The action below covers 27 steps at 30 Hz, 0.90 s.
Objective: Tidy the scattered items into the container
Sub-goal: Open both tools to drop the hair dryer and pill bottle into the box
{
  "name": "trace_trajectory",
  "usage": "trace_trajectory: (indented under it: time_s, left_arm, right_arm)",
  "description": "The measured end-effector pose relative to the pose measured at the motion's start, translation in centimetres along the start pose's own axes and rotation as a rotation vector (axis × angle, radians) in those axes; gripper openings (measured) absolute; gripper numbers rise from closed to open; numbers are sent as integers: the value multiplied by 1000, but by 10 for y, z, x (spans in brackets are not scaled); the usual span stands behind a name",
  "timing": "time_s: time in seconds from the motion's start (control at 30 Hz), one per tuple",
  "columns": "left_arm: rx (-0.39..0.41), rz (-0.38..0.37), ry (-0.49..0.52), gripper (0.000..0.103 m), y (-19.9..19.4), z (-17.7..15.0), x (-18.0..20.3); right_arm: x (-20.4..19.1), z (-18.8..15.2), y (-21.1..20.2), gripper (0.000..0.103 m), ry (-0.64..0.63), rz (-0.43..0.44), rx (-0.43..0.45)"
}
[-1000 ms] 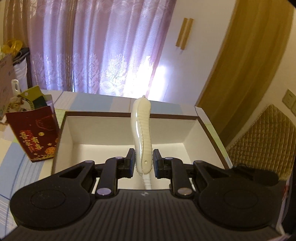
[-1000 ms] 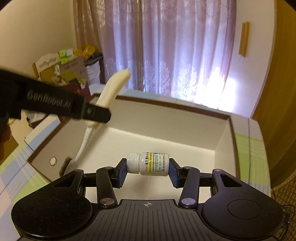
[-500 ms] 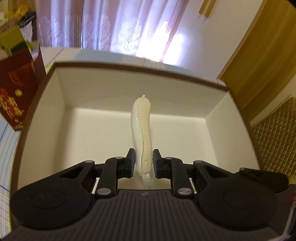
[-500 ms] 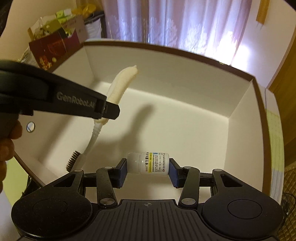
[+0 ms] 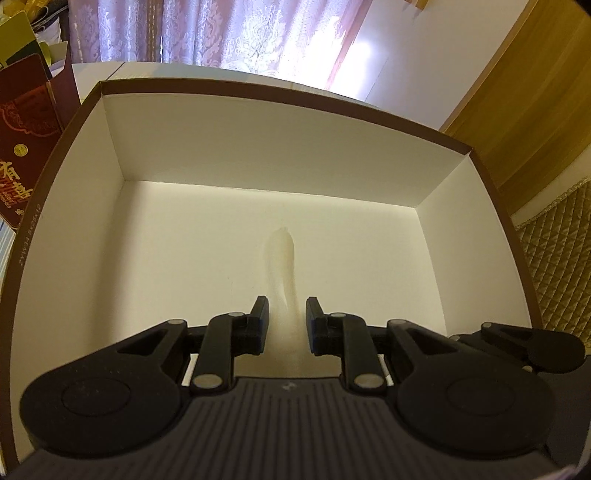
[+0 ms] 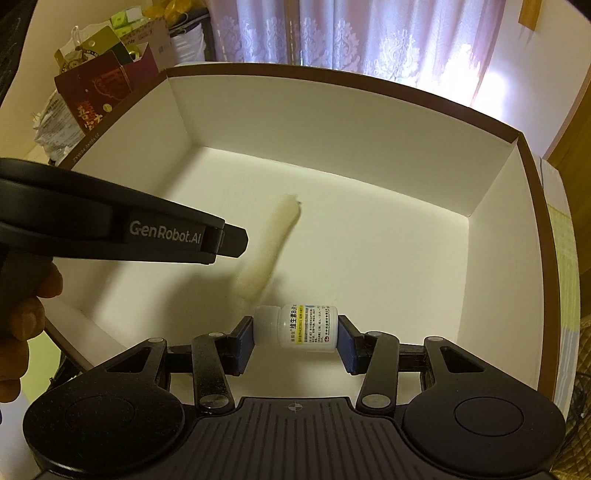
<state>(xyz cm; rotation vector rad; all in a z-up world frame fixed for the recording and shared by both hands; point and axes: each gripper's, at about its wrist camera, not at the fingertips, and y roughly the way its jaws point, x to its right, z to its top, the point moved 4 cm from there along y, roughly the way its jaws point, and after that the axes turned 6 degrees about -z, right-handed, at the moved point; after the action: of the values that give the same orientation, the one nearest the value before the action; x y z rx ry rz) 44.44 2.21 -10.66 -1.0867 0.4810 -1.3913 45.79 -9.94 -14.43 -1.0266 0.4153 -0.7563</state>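
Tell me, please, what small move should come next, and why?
Probably open the right hand-held gripper to drop the small white bottle: it hangs over the box, and the left hand-held gripper is open, the brush blurred below.

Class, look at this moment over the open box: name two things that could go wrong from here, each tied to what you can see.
1. The cream brush is blurred below the opened left gripper; dropping free, it could bounce or land awkwardly in the box.
2. The white pill bottle is pinched sideways by the right gripper; released there, it may roll into the brush.

Home room: lace curtains (image 6: 369,33), quilted chair (image 5: 554,236), gift bags (image 6: 99,96)
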Motion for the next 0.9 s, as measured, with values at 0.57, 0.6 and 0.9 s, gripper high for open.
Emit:
trace_trajectory:
  time_s: [0.57, 0.6, 0.9]
  left_arm:
    - [40, 39, 42, 42, -32, -6, 1]
    - [43, 44, 51, 43, -34, -7, 2]
    - [74, 70, 99, 54, -58, -17, 8]
  right_arm:
    - [5, 1, -23, 99, 37, -22, 33]
    - [6, -1, -26, 99, 40, -22, 34]
    - [3, -5, -45, 99, 71, -40, 74]
